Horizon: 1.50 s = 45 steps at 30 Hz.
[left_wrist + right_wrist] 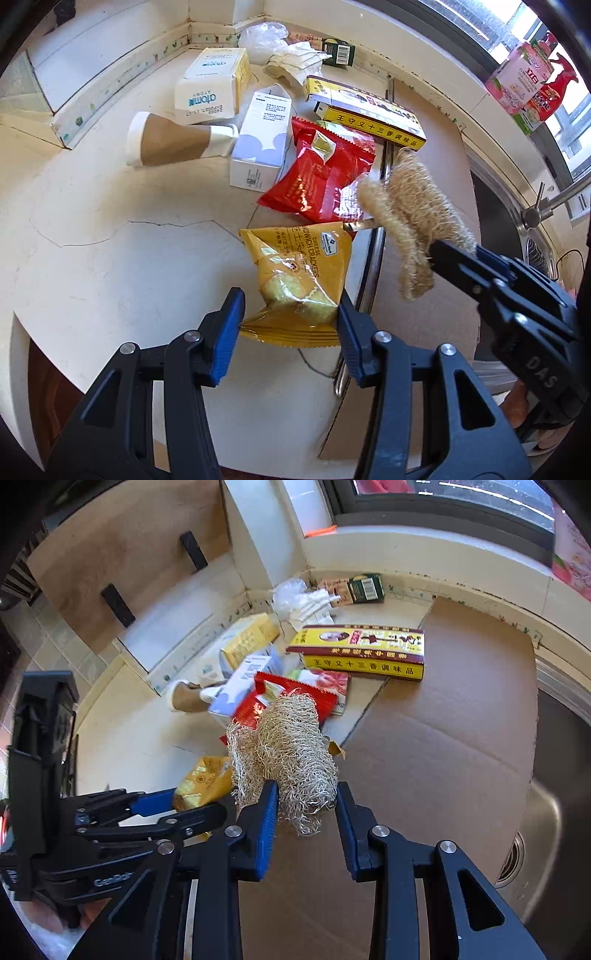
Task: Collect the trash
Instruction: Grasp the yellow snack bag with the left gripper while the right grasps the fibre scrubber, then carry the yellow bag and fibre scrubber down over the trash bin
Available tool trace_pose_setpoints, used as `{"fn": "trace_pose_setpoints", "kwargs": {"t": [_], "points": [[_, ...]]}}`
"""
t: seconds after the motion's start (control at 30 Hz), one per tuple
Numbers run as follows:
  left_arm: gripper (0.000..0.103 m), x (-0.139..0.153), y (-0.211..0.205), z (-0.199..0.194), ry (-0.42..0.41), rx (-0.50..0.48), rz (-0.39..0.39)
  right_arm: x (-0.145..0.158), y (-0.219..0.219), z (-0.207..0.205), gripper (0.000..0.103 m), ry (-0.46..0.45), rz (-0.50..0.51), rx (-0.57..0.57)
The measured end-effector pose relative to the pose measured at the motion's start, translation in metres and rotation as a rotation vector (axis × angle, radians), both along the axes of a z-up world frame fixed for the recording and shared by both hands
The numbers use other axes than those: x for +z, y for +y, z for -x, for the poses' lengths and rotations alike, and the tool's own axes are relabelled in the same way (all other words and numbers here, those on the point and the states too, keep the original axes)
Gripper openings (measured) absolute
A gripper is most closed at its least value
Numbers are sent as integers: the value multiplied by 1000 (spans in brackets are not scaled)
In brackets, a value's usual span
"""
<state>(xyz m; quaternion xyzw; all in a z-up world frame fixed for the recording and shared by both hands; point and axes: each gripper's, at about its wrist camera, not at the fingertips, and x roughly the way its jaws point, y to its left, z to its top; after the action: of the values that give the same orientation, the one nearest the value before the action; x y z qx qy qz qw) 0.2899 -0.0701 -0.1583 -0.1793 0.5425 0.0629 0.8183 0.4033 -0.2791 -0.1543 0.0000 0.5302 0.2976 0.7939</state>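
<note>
Cream countertop, cracked in places, runs into a corner below a window, with a sheet of brown cardboard lying beside a steel sink.

From the left wrist view, the left gripper pinches a yellow cracker packet by its lower crimped end, both blue pads against the wrapper's sides. At about two o'clock from it, the right gripper clamps a tan loofah scrubber; from the right wrist view the same right gripper has its jaws pressed on the scrubber's near end, the fibres bulging between them.

Outward at twelve o'clock from the packet lies a red snack bag on the counter. At eleven o'clock from that bag rests a white carton, with a crushed paper cup at its nine o'clock. A white tissue box lies beyond the cup. At one o'clock from the red bag sits a yellow spice box, partly on the cardboard. Crumpled white paper and a clear plastic bag sit in the far corner, with a small dark green box against the wall.
</note>
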Motion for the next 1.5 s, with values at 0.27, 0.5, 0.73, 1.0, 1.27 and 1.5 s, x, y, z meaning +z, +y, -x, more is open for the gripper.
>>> {"fn": "trace_pose_setpoints", "kwargs": {"t": [0.27, 0.5, 0.73, 1.0, 1.27, 1.5], "points": [[45, 37, 14, 48, -69, -55, -25, 57, -5, 52, 30, -75, -71, -65], [45, 76, 39, 111, -136, -104, -53, 106, 7, 132, 30, -132, -128, -127], [45, 93, 65, 187, -172, -133, -83, 128, 37, 220, 30, -139, -145, -138], [44, 61, 79, 255, -102, -182, -93, 113, 58, 308, 30, -94, -146, -166], [44, -7, 75, 297, 18, -206, -99, 55, 65, 368, 30, 25, -111, -216], [44, -77, 58, 318, 107, -243, -116, -20, 49, 395, 30, 157, -63, -278]]}}
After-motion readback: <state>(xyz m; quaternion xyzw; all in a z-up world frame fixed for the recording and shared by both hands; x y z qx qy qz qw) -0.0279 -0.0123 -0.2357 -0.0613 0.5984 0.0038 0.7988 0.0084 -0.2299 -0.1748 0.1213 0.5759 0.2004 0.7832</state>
